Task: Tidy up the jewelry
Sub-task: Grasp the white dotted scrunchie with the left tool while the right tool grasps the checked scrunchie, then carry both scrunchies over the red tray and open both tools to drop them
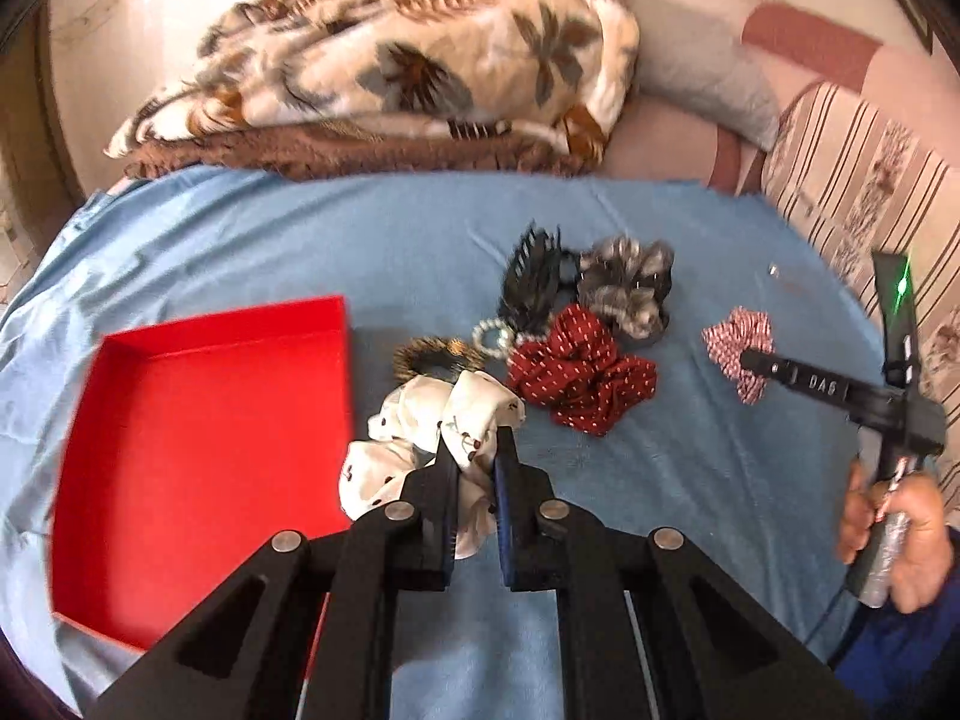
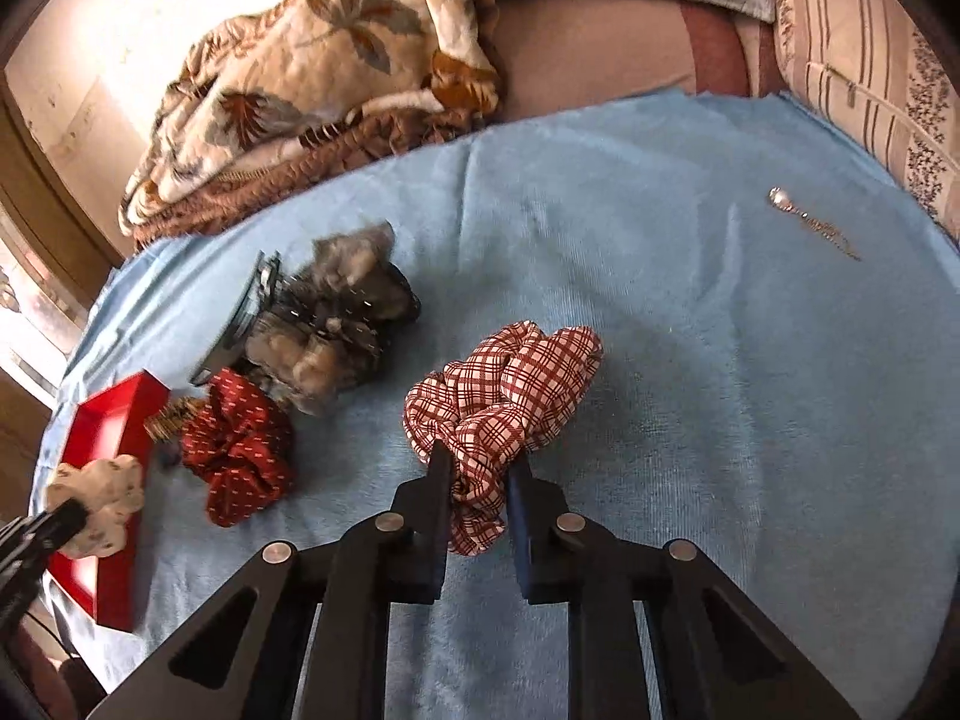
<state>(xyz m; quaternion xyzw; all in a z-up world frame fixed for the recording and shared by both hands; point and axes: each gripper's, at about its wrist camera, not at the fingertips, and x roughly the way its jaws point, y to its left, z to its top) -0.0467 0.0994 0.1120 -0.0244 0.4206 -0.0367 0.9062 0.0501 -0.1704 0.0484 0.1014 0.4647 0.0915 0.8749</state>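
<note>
Scrunchies pinched both sides: left gripper (image 1: 474,450) clamps the white scrunchie (image 1: 420,420), right gripper (image 2: 480,468) the checked scrunchie (image 2: 504,384). Soft folds could slip free before the red tray (image 1: 198,420), or snag the dotted scrunchie (image 1: 579,375).

Home bedroom: bed under a light-blue sheet (image 1: 240,252), folded floral blanket (image 1: 420,60) at its far end, striped floral pillow (image 1: 864,180) and grey pillow (image 1: 708,72) alongside.
</note>
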